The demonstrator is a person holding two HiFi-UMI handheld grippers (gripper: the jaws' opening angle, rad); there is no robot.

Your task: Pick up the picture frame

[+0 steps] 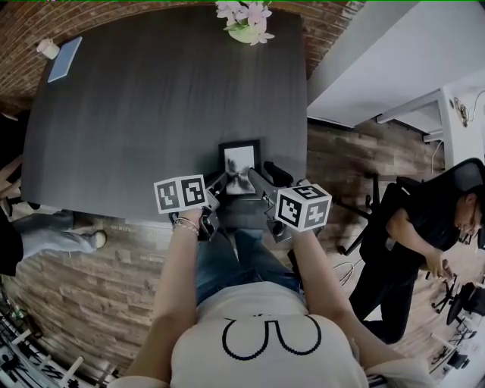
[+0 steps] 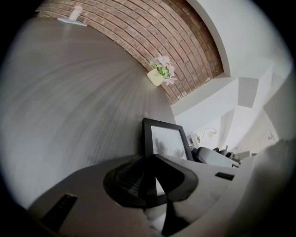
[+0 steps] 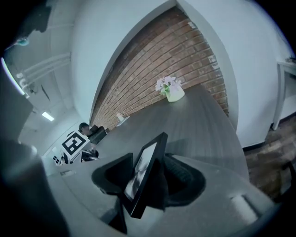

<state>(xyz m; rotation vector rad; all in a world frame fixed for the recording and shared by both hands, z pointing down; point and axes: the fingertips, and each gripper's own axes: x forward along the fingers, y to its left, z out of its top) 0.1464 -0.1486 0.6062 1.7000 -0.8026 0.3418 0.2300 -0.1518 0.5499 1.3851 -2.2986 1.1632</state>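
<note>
A black picture frame point(image 1: 239, 161) with a pale print stands near the front edge of the dark table point(image 1: 151, 114). My left gripper point(image 1: 221, 182) meets it from the left and my right gripper point(image 1: 256, 182) from the right. In the left gripper view, the left gripper point(image 2: 150, 178) has its jaws closed on the near edge of the frame point(image 2: 164, 139). In the right gripper view, the frame point(image 3: 145, 169) sits edge-on and tilted, and the right gripper point(image 3: 145, 180) is shut wide across its front and back support.
A potted pink flower point(image 1: 246, 23) stands at the table's far edge. A blue pad point(image 1: 64, 59) and a small cup point(image 1: 48, 48) lie at the far left corner. A person point(image 1: 424, 227) bends by an office chair on the right, and another person's legs point(image 1: 45, 231) show at the left.
</note>
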